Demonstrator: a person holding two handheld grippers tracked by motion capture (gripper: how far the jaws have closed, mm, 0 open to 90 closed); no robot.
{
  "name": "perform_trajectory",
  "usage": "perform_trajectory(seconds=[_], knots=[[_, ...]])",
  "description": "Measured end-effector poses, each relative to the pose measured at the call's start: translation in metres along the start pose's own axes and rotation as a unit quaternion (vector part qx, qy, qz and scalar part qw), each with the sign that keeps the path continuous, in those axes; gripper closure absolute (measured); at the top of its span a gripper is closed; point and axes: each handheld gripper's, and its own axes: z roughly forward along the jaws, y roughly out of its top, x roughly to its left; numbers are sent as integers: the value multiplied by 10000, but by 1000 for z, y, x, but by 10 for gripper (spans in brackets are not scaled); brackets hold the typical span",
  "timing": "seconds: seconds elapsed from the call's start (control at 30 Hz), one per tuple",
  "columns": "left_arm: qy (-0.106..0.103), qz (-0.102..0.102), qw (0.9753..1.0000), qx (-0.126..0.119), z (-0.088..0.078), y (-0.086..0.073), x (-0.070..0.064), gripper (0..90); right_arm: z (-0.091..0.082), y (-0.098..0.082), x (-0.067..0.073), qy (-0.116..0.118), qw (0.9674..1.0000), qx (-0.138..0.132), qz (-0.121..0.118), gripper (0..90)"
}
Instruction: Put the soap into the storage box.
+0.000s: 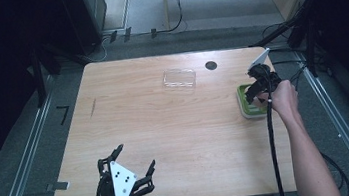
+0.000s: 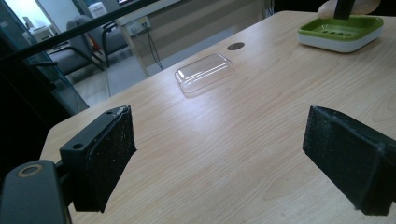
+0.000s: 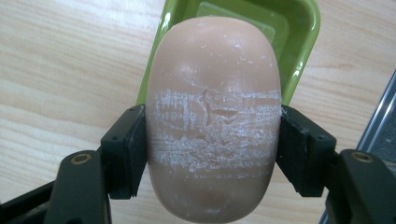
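At the lower left of the high view, the left hand-held gripper [image 1: 134,159] rests agape over the desk [image 1: 166,129]. At right, the right hand-held gripper [image 3: 212,140] clamps a peach oval soap bar [image 3: 212,107] above the green plastic soap dish [image 3: 299,28].

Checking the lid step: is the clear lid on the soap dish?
No, the clear lid lies on the table, apart from the soap dish.

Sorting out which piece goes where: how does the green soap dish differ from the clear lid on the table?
The soap dish is opaque green on a white base; the clear lid is see-through. The soap dish sits near the table's right edge, under the soap gripped by the right hand-held gripper; the clear lid lies alone mid-table. Both are rounded rectangles resting on the table.
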Motion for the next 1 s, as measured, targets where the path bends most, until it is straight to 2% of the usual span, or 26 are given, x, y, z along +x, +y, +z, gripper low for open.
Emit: perform_trajectory(seconds=[0.57,1.0], knots=[[4,18,10000,4,0,0,0,99,18,7,-8,21,9994,42,344,331],[8,60,10000,8,-1,0,0,99,27,11,-10,96,9990,53,427,331]])
